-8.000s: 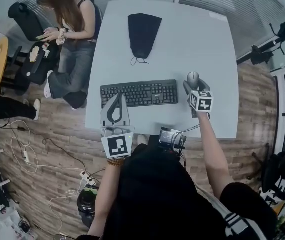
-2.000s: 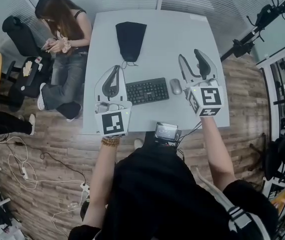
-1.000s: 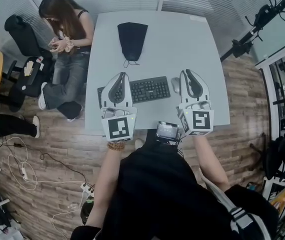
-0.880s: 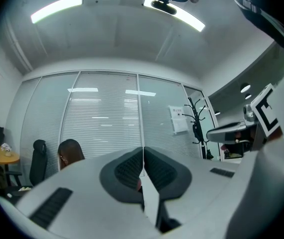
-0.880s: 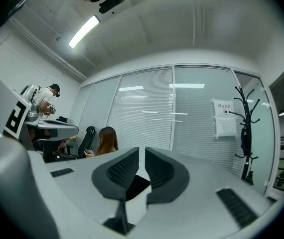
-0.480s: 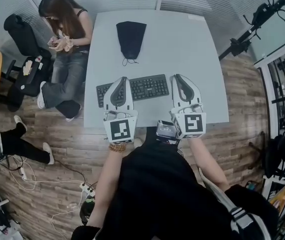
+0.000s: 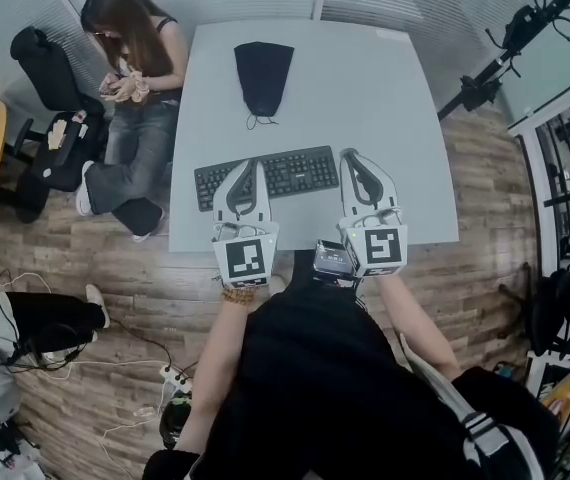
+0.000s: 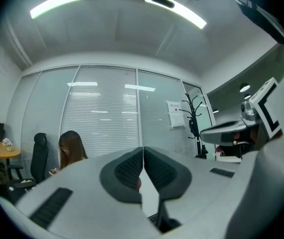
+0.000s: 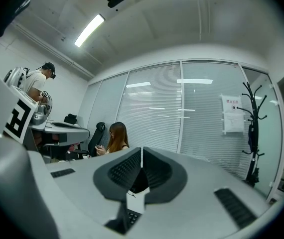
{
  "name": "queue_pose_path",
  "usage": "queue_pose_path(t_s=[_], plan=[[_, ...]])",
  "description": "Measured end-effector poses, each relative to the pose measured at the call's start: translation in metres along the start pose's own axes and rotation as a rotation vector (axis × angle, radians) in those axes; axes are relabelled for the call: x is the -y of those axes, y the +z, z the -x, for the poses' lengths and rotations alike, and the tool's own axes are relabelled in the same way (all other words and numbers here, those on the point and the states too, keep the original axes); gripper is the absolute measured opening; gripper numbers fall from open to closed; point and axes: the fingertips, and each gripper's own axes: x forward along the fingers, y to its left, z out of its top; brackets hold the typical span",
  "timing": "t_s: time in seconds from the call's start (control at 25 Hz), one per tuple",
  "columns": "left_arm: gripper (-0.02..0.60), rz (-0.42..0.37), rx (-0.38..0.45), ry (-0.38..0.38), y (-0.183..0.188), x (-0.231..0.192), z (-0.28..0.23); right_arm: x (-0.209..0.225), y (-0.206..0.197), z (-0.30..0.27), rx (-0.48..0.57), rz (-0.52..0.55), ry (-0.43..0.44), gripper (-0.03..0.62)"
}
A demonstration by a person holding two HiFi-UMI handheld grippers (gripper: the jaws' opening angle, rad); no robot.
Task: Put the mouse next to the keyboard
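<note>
The black keyboard point(image 7: 280, 173) lies across the near part of the white table point(image 7: 365, 78). No mouse shows in any view; the spot at the keyboard's right end is covered by my right gripper point(image 7: 349, 154). That gripper is shut, its jaws meeting at the tips with nothing between them point(image 9: 141, 148). My left gripper point(image 7: 248, 164) hangs over the keyboard's left half, also shut and empty point(image 8: 143, 147). A corner of the keyboard point(image 9: 131, 217) peeks below the right jaws.
A black pouch point(image 7: 263, 73) lies at the far middle of the table. A person point(image 7: 135, 38) sits at the table's left side by a black chair point(image 7: 40, 53). A coat stand point(image 7: 525, 28) is off the right side. Cables trail on the wood floor point(image 7: 85, 358).
Both grippers have sunk and drawn nearer the table's front edge. The right one shifted left and now covers the mouse, which showed beside the keyboard a second ago.
</note>
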Motion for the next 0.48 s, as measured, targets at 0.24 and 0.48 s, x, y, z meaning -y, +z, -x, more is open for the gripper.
queue_pose_path(t_s=[0.24, 0.48], plan=[[0.015, -0.008, -0.013, -0.002, -0.003, -0.004, 0.005, -0.012, -0.003, 0.0, -0.01, -0.001, 0.028, 0.008], [0.015, -0.014, -0.02, -0.009, -0.007, -0.004, 0.007, -0.019, -0.007, -0.002, -0.016, -0.004, 0.035, 0.006]])
